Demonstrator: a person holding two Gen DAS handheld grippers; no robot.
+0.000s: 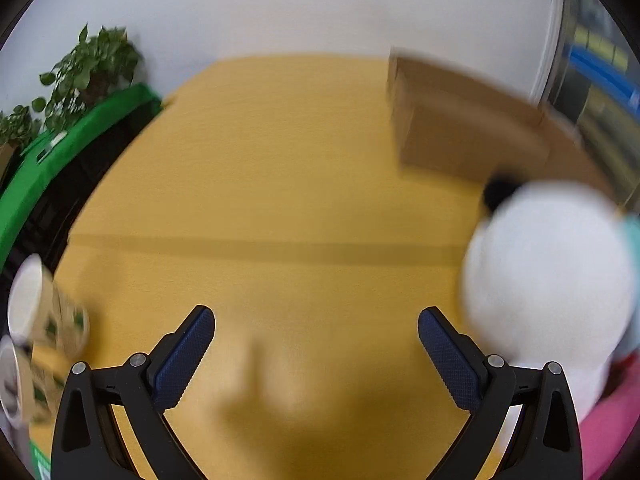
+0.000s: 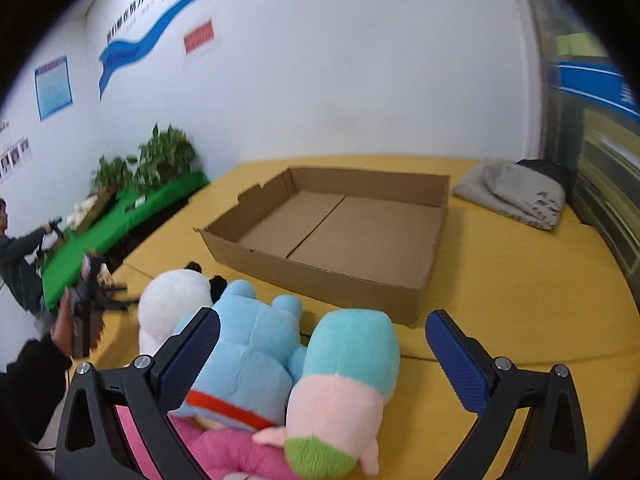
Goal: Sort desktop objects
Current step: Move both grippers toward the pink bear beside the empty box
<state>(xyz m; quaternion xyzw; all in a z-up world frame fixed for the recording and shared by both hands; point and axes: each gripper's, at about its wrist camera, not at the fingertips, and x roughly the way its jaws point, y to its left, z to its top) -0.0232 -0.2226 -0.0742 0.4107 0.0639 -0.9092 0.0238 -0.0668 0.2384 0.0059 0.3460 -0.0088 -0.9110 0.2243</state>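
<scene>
In the left wrist view my left gripper (image 1: 316, 356) is open over bare yellow tabletop (image 1: 280, 200), nothing between its fingers; the picture is blurred. A white plush panda (image 1: 548, 280) sits just right of it, and a brown cardboard box (image 1: 452, 124) lies farther back right. In the right wrist view my right gripper (image 2: 322, 356) is open above a pile of plush toys: a light blue one (image 2: 248, 356), a teal, pink and green one (image 2: 340, 392), a pink one (image 2: 224, 452) underneath, and the white panda (image 2: 172, 304) at left. The empty shallow cardboard box (image 2: 340, 232) lies beyond them.
Paper cups (image 1: 36, 340) lie at the table's left edge. A folded grey cloth (image 2: 516, 192) rests at the back right. A green-covered bench (image 2: 120, 224) with potted plants (image 2: 160, 160) stands by the wall. A person's sleeve and hand hold the other gripper (image 2: 86, 304) at left.
</scene>
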